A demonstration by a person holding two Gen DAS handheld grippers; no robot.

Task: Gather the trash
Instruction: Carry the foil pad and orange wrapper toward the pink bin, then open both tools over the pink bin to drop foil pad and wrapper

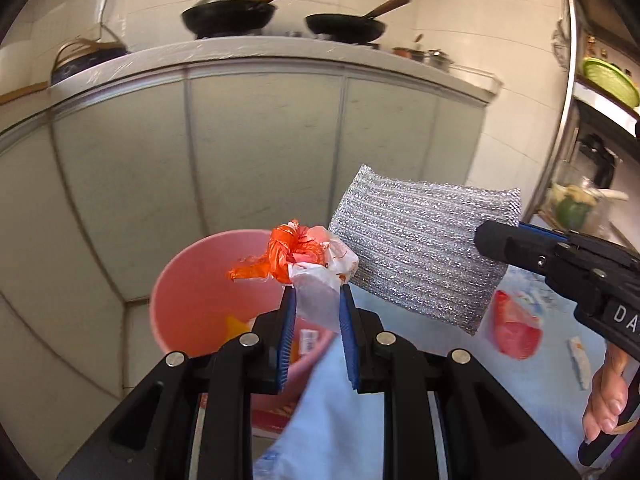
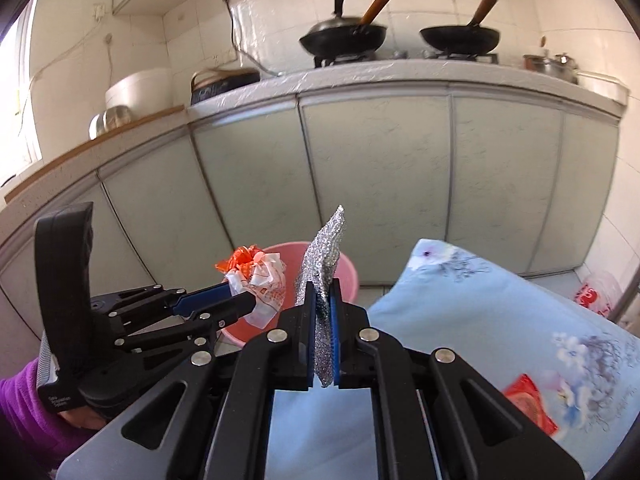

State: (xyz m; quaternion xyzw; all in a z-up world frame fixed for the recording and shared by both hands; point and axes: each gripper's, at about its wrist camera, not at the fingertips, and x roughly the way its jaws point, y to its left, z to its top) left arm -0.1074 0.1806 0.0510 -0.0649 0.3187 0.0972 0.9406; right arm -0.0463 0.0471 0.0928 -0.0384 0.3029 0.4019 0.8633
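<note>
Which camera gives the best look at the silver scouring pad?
The left wrist view: the silver scouring pad shows its whole broad face there. The right wrist view sees it edge-on, a thin strip in the right gripper.

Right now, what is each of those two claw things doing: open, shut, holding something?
Left gripper: shut on a knotted plastic bag, orange and white.
Right gripper: shut on a silver scouring pad.

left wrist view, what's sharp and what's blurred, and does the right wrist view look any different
Left wrist view: silver mesh scouring pad and crumpled orange-and-white plastic bag sharp, red wrapper on the light blue floral cloth smeared, cabinet lines bowed by the fisheye. Right wrist view: same bowing, window glare at the left edge, black wok handles slightly smeared.
</note>
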